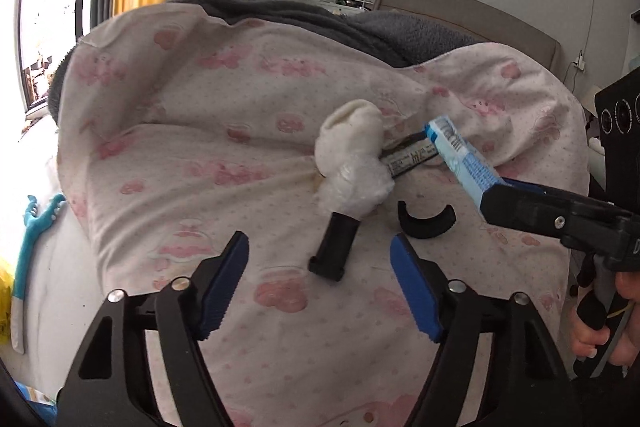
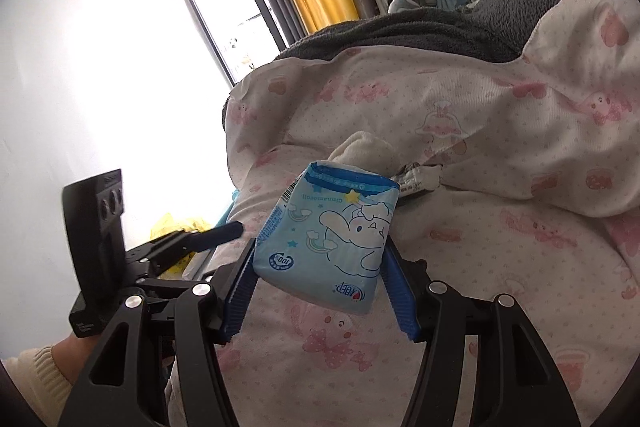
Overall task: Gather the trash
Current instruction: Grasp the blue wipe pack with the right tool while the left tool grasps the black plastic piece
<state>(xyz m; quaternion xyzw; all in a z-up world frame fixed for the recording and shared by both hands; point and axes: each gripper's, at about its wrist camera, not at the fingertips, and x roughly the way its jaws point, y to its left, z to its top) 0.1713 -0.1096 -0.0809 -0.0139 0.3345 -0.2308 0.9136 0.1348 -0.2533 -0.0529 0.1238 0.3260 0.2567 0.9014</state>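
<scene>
Right wrist view shows the right gripper (image 2: 320, 259) clenched on a light blue tissue pack (image 2: 326, 239), its blue fingers (image 2: 240, 291) pressing the pack's two sides and holding it above the bed. Printed on the pack are a white cartoon dog, the word "Cinnamoroll" under a yellow star, a round "100" badge at one corner and a small logo at another that is too blurred to read.

From the left wrist view, the left gripper (image 1: 318, 291) is released, jaws spread wide and holding nothing, hovering over the pink-printed quilt (image 1: 200, 115). Just ahead of it lie a black plastic handle-like piece (image 1: 334, 247), with a crumpled white wad (image 1: 354, 159) resting on its far end, and a black curved clip (image 1: 426, 223) just beside it. A dark wrapper with barcode-like print (image 1: 408, 159) lies behind the wad; its writing cannot be made out. A dark grey blanket (image 1: 360, 23) lies further back.

As a judgement, the task is at an early stage: one item is picked up but not yet put in any bin, and no bin is clearly visible. The wad, the wrapper and possibly the black pieces are left on the quilt.
</scene>
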